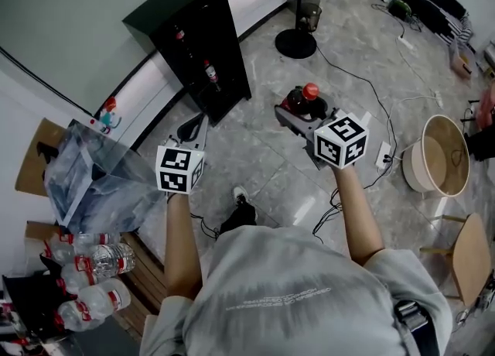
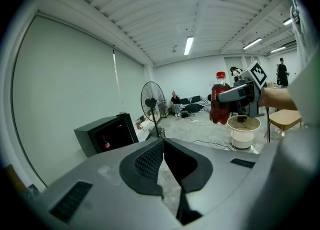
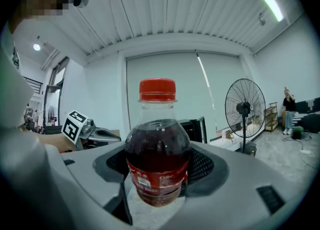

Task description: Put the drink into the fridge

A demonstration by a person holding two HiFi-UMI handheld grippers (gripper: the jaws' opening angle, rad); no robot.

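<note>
Clear plastic with a red cap, the round drink bottle of dark cola (image 3: 157, 149) hangs upright in mid-air, pinched at its labelled waist by the right tongs (image 3: 159, 184). It is probably weighty, smooth and slightly yielding, so the waist seems the surest hold. The left tongs (image 2: 163, 144) are closed on nothing. Farther off, the boxy black fridge (image 1: 203, 45) stands open on the floor.

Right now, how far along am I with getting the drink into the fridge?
Done: the right gripper is shut on the drink bottle, held upright off the floor. In hand: it is held out toward the black fridge, which stands apart across the floor, its door seemingly open, with another bottle inside. Left: reach the fridge, set the bottle inside and release. The left gripper is shut and empty.
</note>
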